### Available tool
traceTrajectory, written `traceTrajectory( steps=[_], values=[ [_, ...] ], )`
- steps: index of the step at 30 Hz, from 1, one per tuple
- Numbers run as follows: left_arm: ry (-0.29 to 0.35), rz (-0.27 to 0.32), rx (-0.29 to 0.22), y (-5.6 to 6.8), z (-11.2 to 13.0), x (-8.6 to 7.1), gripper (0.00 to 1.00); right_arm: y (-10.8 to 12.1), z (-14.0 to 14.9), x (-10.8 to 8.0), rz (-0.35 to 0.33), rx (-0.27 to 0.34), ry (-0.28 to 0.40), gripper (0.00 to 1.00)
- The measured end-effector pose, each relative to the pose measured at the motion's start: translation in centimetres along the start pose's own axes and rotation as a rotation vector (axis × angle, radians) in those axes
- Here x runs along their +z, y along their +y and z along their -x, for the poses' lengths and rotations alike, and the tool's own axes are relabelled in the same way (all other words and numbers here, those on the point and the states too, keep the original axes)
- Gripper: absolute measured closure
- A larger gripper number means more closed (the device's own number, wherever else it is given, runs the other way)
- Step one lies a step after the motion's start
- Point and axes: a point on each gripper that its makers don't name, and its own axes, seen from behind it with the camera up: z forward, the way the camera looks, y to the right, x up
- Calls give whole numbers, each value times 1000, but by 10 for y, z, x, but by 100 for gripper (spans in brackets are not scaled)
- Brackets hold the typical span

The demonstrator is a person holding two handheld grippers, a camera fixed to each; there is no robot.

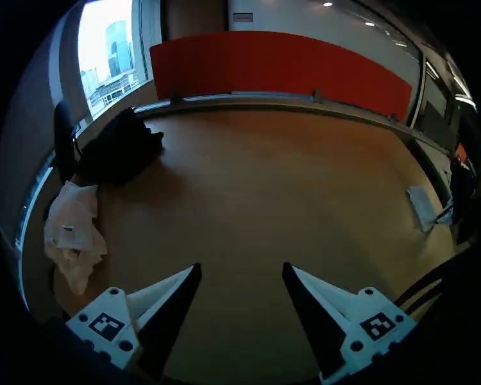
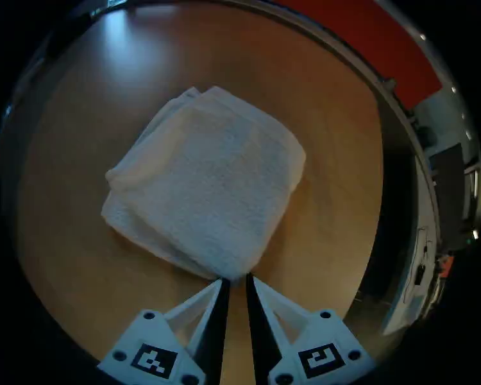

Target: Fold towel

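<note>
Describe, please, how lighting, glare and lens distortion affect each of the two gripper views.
Left gripper view: the window is blown out while the table stays dim, and the fisheye bows the red partition. Right gripper view: a soft patch of glare sits on the wood at upper left; the folded towel is evenly lit and sharp, with its weave visible; the far edge of the wood curves strongly.
</note>
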Motion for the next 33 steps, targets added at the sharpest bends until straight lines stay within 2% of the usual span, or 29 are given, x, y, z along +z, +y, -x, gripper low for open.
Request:
traceTrajectory(
  steps=[1,3,5,6,7,9,15,21,27,33],
  values=[
    [0,1,-1,0,0,0,6,0,0,-1,0,1,1,75],
    [0,3,-2,0,0,0,6,0,1,-2,0,2,4,60],
    [1,6,-1,1,0,0,6,1,2,-4,2,4,2,32],
    [1,7,-1,1,0,1,6,1,3,-4,3,6,1,24],
    [1,8,0,1,0,1,6,2,3,-5,6,7,2,18],
    [2,11,1,2,0,1,6,4,4,-6,11,9,3,11],
    [4,18,7,4,-1,1,6,10,4,-9,42,21,7,8],
    [7,20,7,4,-1,0,6,8,1,-15,41,21,19,8],
    [11,23,0,2,-2,1,6,-1,-6,-21,23,23,46,8],
    [15,25,1,1,-3,0,6,-21,-26,-30,-15,34,107,9]
  ],
)
